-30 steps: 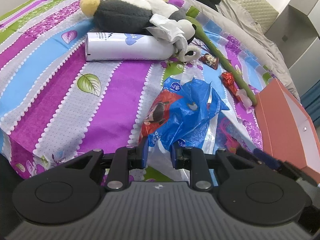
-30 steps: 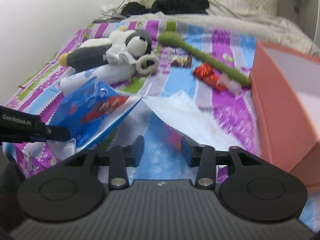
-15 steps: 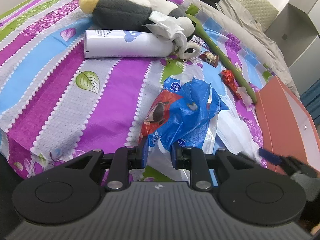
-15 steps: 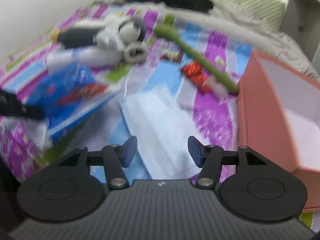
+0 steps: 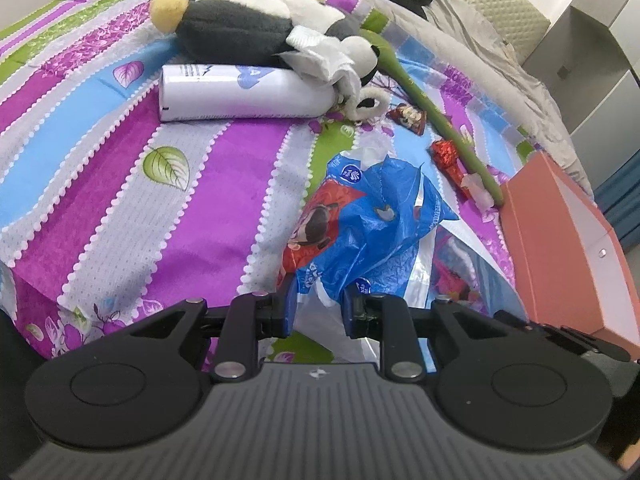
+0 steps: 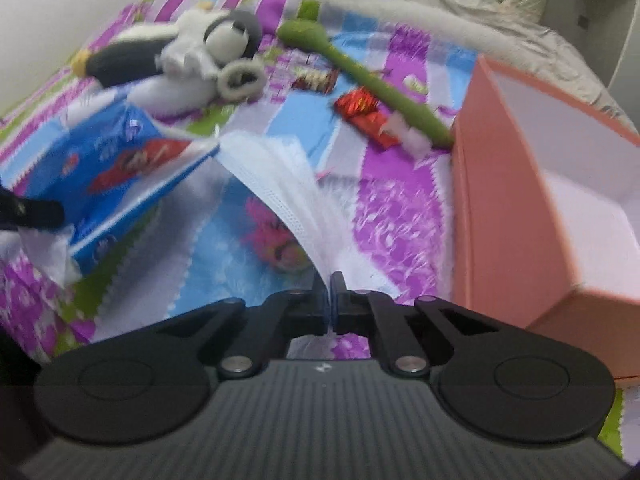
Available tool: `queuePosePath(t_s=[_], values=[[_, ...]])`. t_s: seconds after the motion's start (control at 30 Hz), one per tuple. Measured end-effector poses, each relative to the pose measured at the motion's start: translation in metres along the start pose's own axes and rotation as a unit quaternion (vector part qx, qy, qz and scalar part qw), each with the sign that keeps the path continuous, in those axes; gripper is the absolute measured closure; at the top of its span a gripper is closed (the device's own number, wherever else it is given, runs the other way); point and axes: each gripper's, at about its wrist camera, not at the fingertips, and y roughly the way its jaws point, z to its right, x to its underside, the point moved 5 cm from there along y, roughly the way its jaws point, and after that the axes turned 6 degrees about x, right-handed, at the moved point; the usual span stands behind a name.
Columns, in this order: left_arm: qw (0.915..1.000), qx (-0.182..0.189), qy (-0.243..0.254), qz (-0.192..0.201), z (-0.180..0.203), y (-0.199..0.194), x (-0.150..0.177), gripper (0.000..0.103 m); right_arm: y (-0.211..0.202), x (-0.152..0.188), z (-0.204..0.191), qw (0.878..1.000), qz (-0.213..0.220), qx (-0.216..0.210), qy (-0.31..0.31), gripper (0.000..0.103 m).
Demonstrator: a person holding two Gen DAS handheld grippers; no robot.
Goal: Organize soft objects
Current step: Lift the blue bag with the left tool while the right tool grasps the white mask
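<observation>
1. On the striped bedspread (image 5: 120,184) we hold our left gripper (image 5: 318,308) clamped on the near edge of a blue and red plastic bag (image 5: 372,228), its pads pressing the crumpled film between them.
2. Our right gripper (image 6: 330,304) has its jaws together, pinching the near end of a white translucent sheet (image 6: 288,184) that arcs up from the bed toward the bag.
3. Beyond the bag we see a plush penguin (image 5: 236,28) lying on its side, touching a white cylindrical bottle (image 5: 240,94) that lies just in front of it.
4. A long green stem-like object (image 5: 436,116) runs diagonally from the penguin's head to the corner of an open salmon-coloured box (image 5: 560,240), which sits at the right edge of the bed.
5. Red foil wrappers (image 5: 448,156) lie beside the stem, near the box.
6. From the right wrist we see the box's pale interior (image 6: 560,152), just beside the sheet we grip; that view is blurred.
</observation>
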Motion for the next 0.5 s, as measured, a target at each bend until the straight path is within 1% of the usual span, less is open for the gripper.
queuePosePath(t_s=[0.2,0.5], values=[[0.9999,0.008,0.006,0.006,0.015,-0.01,-0.011,0.077,-0.026,-0.021,0.011,0.999,0.024,-0.012,0.044,0.099],[0.9993,0.025,0.015,0.024,0.044,-0.032,-0.037,0.077,-0.064,-0.054,0.02,0.995,0.061,-0.027,0.077,0.099]])
